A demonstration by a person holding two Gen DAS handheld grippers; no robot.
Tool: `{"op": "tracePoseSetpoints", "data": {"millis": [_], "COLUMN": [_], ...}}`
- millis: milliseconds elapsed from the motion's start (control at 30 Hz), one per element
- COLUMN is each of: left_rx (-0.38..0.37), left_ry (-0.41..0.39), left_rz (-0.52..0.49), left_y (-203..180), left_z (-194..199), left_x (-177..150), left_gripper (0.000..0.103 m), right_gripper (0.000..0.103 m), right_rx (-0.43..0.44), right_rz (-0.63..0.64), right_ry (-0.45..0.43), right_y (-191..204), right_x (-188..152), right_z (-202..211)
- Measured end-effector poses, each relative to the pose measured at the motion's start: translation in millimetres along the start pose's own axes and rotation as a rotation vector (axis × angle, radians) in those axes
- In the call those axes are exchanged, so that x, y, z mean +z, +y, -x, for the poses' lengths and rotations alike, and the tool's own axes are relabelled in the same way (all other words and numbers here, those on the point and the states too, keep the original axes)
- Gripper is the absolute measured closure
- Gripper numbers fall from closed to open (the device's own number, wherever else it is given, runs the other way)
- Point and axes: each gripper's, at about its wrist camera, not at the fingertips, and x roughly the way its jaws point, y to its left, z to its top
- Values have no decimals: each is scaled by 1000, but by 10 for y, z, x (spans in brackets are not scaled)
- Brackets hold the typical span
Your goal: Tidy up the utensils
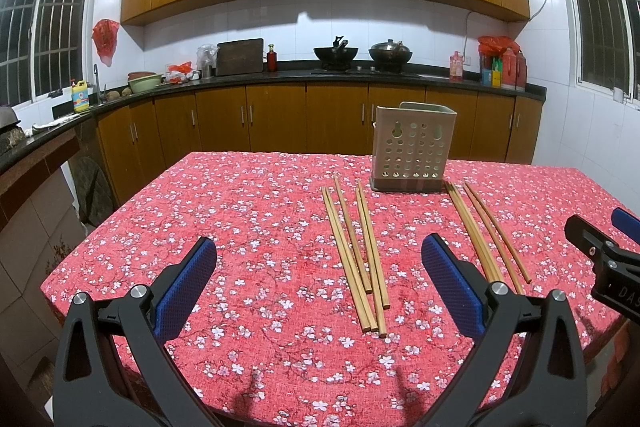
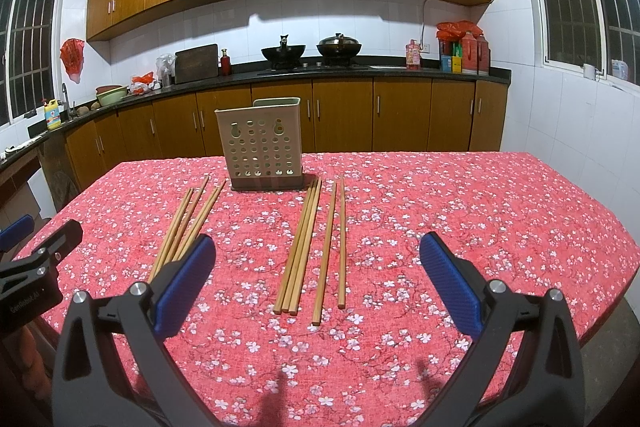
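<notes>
Chopsticks lie flat on the desk point(image 2: 500, 211) in two loose groups, one to each side in front of the perforated holder point(image 2: 262, 147), which stands upright toward the far edge of the floral cloth. Left group point(image 1: 360, 255) sits ahead of the left gripper point(image 1: 320, 291); right group point(image 2: 312, 247) sits ahead of the right gripper point(image 2: 318, 283). Both sets of jaws stand wide apart and hold nothing, hovering above the near part of the desk. Long axes run roughly from the near edge toward the holder, with the far ends close beside its base; the left group fans slightly and its sticks overlap, while the right group has three sticks touching side by side and two set a little apart. Which end is the tapered tip cannot be told. Probable risks: closing on one overlapped stick may drag or scatter its neighbours; a grasp near one end may let the stick pivot and slip; thin sticks lying flat on cloth may cause the pads to snag the fabric; an off-line insertion may strike the holder rim and tip it; the two grippers, being near each other, may collide
</notes>
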Motion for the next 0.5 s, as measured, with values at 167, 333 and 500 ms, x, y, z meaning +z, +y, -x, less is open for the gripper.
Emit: {"op": "tracePoseSetpoints", "data": {"millis": [167,333,500], "left_rx": [0,-1,3], "left_ry": [0,1,6], "left_rz": [0,0,1], "left_y": [1,0,6], "left_z": [1,0,-6], "left_x": [0,0,-1], "left_gripper": [2,2,2], "right_gripper": [4,4,4], "right_rx": [0,0,0], "right_rz": [-1,-1,-1], "right_ry": [0,0,1], "right_y": [-1,1,6], "right_x": [0,-3,-8], "right_z": [-1,-6,-18]}}
